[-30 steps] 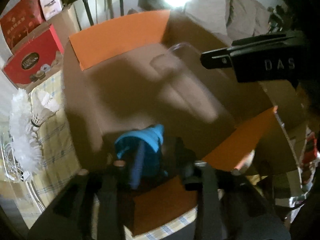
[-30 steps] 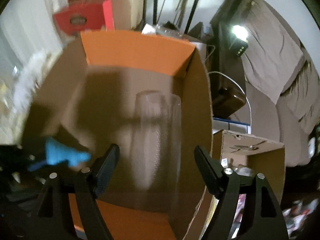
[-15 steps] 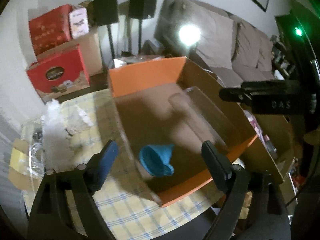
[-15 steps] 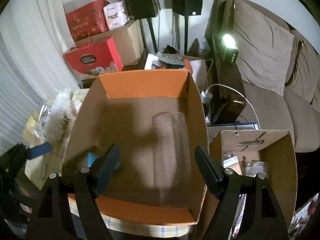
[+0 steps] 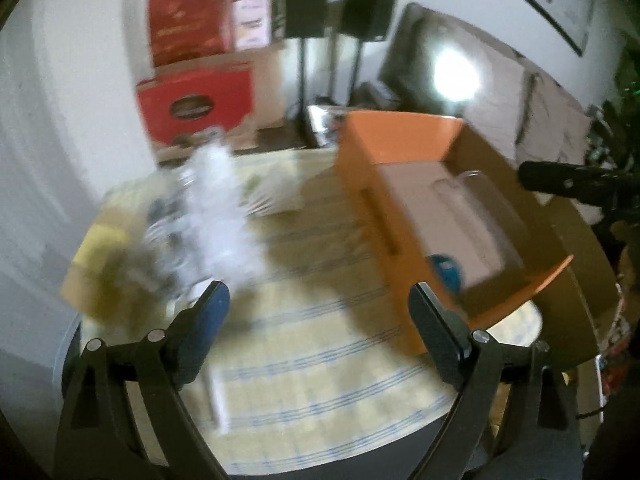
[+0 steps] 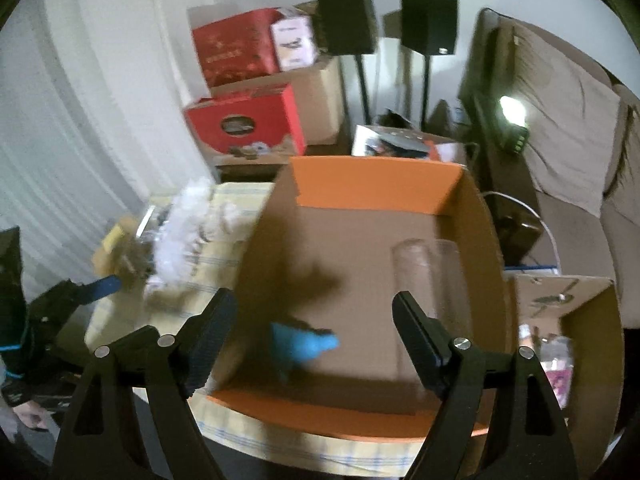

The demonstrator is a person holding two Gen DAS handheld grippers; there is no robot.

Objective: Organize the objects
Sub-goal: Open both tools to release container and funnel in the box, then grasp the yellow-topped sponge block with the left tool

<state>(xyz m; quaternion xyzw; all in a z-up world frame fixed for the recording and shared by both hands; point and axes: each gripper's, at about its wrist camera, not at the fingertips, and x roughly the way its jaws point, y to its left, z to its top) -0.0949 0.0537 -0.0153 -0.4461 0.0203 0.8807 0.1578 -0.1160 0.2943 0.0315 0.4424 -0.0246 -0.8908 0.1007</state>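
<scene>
**Both grippers clear of the box**

Since a second ago the left gripper [image 5: 316,300] has let go of the blue item [image 6: 302,346] and pulled back over the checked tablecloth [image 5: 320,380] — its jaws have just been opening, with nothing between them. The blue item lies near the box's [image 6: 488,240] front-left corner, and the clear tube [image 6: 430,280] lies along its right wall. The right gripper [image 6: 314,312] hangs released above the box — empty.
</scene>
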